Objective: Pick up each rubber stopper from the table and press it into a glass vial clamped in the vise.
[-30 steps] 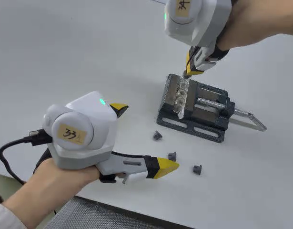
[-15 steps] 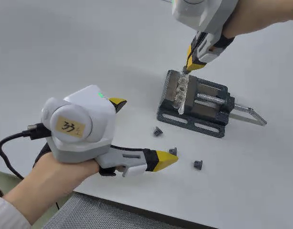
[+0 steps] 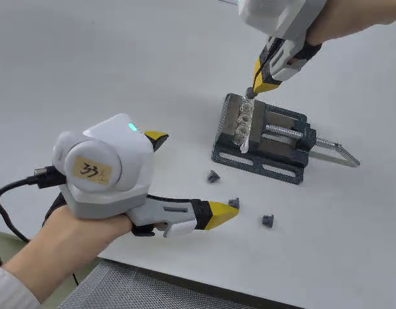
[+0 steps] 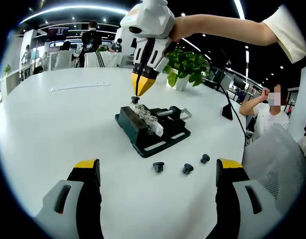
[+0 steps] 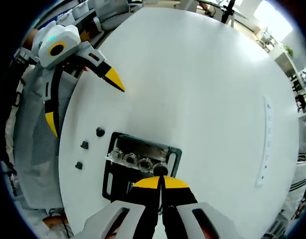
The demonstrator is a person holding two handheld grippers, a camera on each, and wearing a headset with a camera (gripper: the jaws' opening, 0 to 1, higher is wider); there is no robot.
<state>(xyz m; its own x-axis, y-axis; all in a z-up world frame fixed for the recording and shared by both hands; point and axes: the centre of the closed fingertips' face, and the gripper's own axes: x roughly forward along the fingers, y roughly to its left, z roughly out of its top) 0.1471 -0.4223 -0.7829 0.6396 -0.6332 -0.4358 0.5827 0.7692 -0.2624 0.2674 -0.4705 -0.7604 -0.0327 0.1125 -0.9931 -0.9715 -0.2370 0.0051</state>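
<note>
The right gripper [image 3: 257, 88] pinched a rubber stopper [image 4: 135, 100] over a glass vial [image 3: 248, 111] in the vise [image 3: 282, 156], three stoppers [image 3: 212, 176] lay on the table [image 3: 120, 64], and the left gripper [image 3: 192, 174] was wide open.

Light: it was bright and even, from long ceiling lights [image 4: 68, 8].
Shadows: soft, small ones lay under the vise [image 3: 281, 145] on the white table [image 3: 120, 64].
Edges: both gripper views bent round.
Sharpness: the head view was clear.
</note>
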